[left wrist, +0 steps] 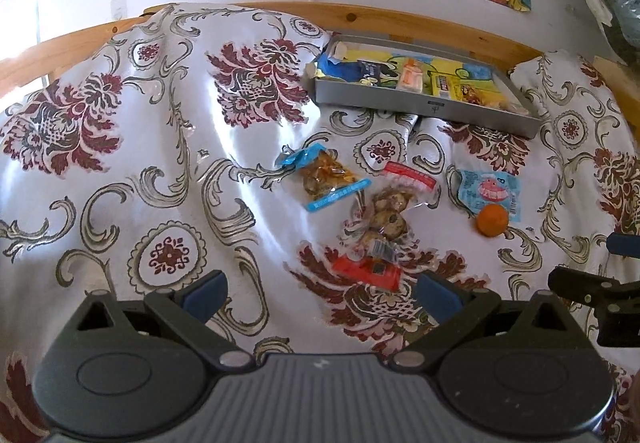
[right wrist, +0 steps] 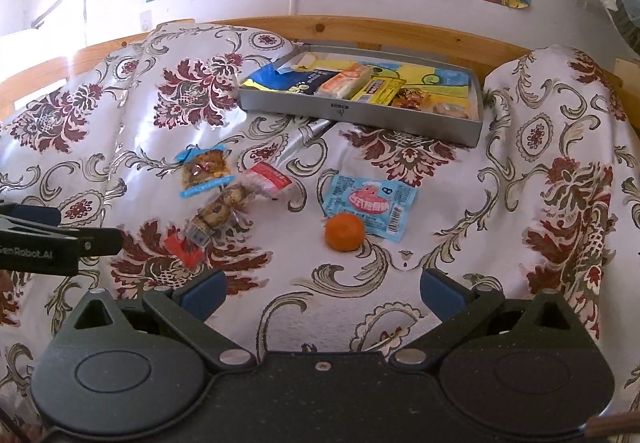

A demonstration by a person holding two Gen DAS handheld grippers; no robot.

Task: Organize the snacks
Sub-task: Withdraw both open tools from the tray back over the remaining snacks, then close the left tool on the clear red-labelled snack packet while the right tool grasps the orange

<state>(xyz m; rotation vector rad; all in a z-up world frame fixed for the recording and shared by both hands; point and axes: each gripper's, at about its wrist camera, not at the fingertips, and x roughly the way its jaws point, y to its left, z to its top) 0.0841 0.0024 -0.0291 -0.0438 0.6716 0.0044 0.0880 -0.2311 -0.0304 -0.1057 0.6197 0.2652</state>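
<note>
Both tools are held wide apart and empty — the left tool and right tool hover over the floral cloth. Loose snacks are spread on it: an orange touching a light-blue packet, a blue-edged bag, a red-ended pack. Behind them a grey tray is seen — already loaded with packets.
</note>
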